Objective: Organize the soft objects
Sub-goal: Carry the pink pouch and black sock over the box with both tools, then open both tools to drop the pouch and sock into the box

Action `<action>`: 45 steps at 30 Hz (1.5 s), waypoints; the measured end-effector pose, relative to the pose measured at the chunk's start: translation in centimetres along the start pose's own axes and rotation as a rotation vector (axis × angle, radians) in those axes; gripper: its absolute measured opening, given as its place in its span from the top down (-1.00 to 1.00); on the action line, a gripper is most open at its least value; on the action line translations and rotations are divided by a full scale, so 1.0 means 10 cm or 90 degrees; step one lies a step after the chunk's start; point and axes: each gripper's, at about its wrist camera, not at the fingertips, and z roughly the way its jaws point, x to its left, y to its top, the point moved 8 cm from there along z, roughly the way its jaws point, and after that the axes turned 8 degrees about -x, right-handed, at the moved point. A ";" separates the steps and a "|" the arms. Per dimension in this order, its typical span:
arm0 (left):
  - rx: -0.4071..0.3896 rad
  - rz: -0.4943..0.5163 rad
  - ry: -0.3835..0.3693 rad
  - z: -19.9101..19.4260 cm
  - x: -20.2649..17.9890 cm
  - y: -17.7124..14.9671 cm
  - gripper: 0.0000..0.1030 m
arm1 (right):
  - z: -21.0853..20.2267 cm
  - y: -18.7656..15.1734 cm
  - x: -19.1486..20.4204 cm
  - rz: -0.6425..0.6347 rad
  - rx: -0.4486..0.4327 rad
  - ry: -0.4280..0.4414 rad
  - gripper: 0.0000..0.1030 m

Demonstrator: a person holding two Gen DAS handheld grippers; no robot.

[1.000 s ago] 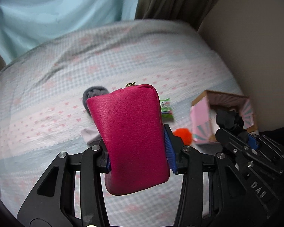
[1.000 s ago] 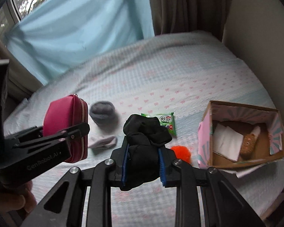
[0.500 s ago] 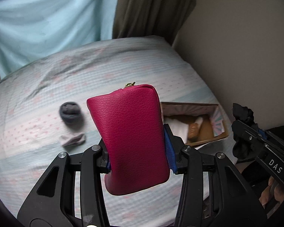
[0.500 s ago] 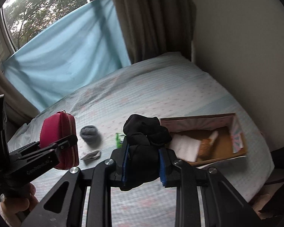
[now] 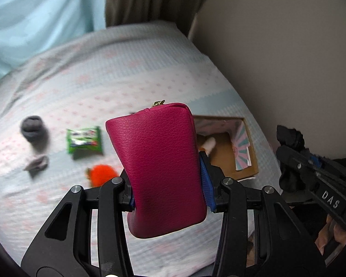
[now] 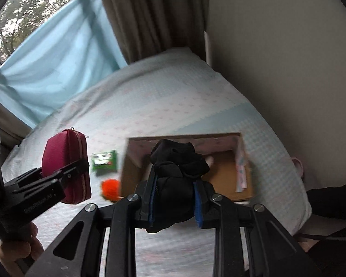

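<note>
My left gripper (image 5: 169, 198) is shut on a magenta zip pouch (image 5: 159, 161) and holds it above the bed; the pouch also shows in the right wrist view (image 6: 65, 168). My right gripper (image 6: 174, 204) is shut on a black cloth bundle (image 6: 175, 180), held just in front of an open cardboard box (image 6: 228, 175). The box (image 5: 242, 159) lies on the bed's right side with a white item inside. The black bundle shows at the right edge of the left wrist view (image 5: 289, 159).
On the bed (image 5: 117, 69) lie a grey rolled sock (image 5: 32, 129), a small grey cloth (image 5: 37, 164), a green snack packet (image 5: 84, 139) and an orange fluffy ball (image 5: 102, 174). A wall (image 6: 288, 69) runs along the right; curtains (image 6: 154, 16) hang behind.
Both grippers have lifted and swung right toward the box, each keeping its object. The box now sits right behind the black bundle.
</note>
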 end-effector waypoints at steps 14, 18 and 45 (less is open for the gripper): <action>0.173 0.026 0.036 1.48 -0.22 -0.38 0.23 | 1.19 -0.31 -0.74 0.070 0.171 0.018 0.54; 0.215 0.058 0.031 1.77 -0.23 -0.46 0.23 | 1.44 -0.34 -0.81 0.091 0.194 0.023 0.54; 0.149 0.090 0.028 1.08 -0.14 -0.15 -0.99 | 1.00 -0.09 -0.60 0.036 0.140 -0.003 -0.87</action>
